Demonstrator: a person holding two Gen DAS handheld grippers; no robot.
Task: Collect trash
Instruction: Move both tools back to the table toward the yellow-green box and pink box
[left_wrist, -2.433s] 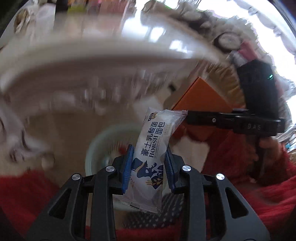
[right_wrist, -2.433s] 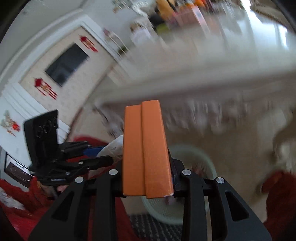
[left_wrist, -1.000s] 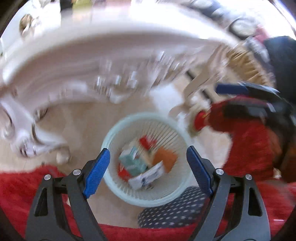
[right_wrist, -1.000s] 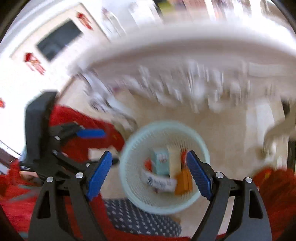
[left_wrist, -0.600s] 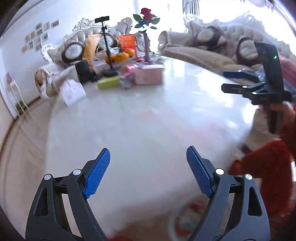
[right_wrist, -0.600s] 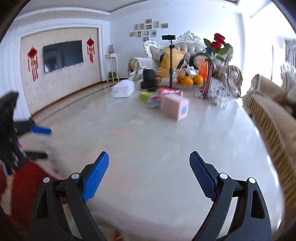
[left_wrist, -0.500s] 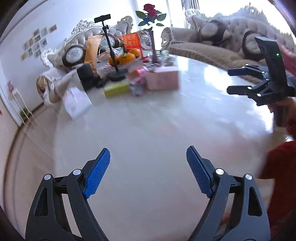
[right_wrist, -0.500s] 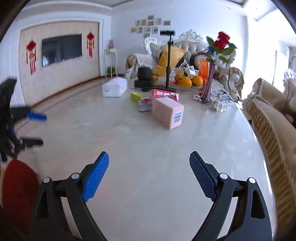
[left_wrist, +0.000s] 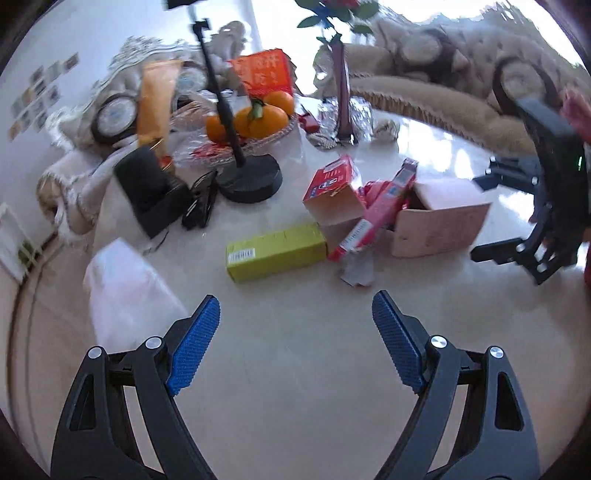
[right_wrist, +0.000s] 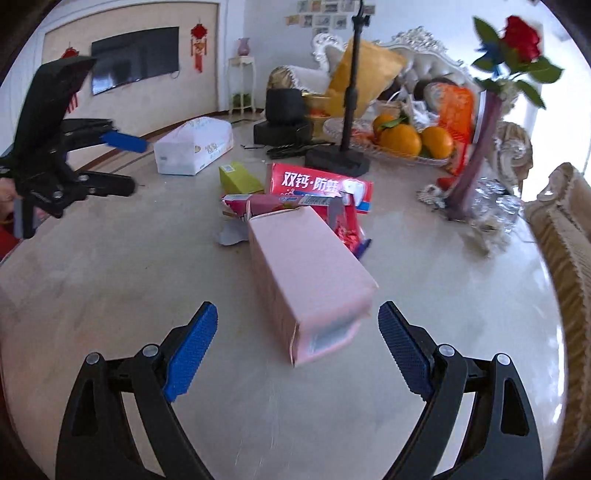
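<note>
A cluster of trash lies on the marble table (left_wrist: 295, 369). In the left wrist view a yellow-green box (left_wrist: 276, 251) sits ahead of my open left gripper (left_wrist: 295, 317), with a red toothpaste box (left_wrist: 332, 192), a pink-red slim carton (left_wrist: 380, 210) and a crumpled white scrap (left_wrist: 356, 271) beyond. A pink box (right_wrist: 306, 273) lies just ahead of my open right gripper (right_wrist: 297, 325), its near end almost between the fingertips, untouched. Both grippers hold nothing. The right gripper (left_wrist: 480, 218) shows at the right edge; the left gripper (right_wrist: 125, 166) shows at the left.
A tissue pack (right_wrist: 194, 146), a black phone stand (left_wrist: 249, 181), a glass fruit bowl with oranges (left_wrist: 251, 122), a black case with sunglasses (left_wrist: 155, 188) and a vase with a rose (right_wrist: 476, 162) crowd the far side. Sofas ring the table.
Both grippers have swung up from the light green bin on the floor to the tabletop and moved in toward the trash cluster. The items dropped earlier stay in the bin.
</note>
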